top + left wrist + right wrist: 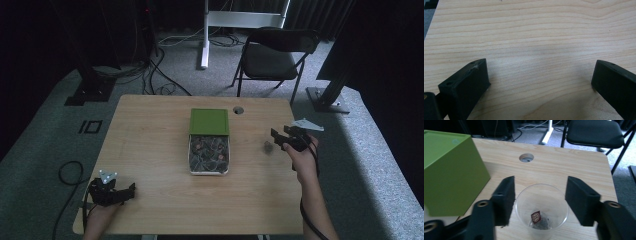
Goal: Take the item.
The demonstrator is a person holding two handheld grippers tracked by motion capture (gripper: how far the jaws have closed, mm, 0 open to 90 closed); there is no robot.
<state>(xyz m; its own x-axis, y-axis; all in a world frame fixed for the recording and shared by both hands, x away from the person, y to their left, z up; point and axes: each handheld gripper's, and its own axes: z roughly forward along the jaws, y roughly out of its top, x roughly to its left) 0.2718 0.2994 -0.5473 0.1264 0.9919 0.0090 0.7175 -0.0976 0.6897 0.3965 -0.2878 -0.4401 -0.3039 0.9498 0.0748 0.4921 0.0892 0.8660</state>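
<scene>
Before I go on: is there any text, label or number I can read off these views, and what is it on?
Nothing can be read.
Tea bag tag in the clear cup: dark red with a pale print, too small and blurred to read.
Green box: a faint round mark near its top corner, not legible.
Packets in the open tray: too small to tell.

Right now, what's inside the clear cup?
The cup holds one tea bag at the bottom, its dark red tag leaning up. The bag covers the bottom beneath it, so anything under it stays hidden.
</scene>
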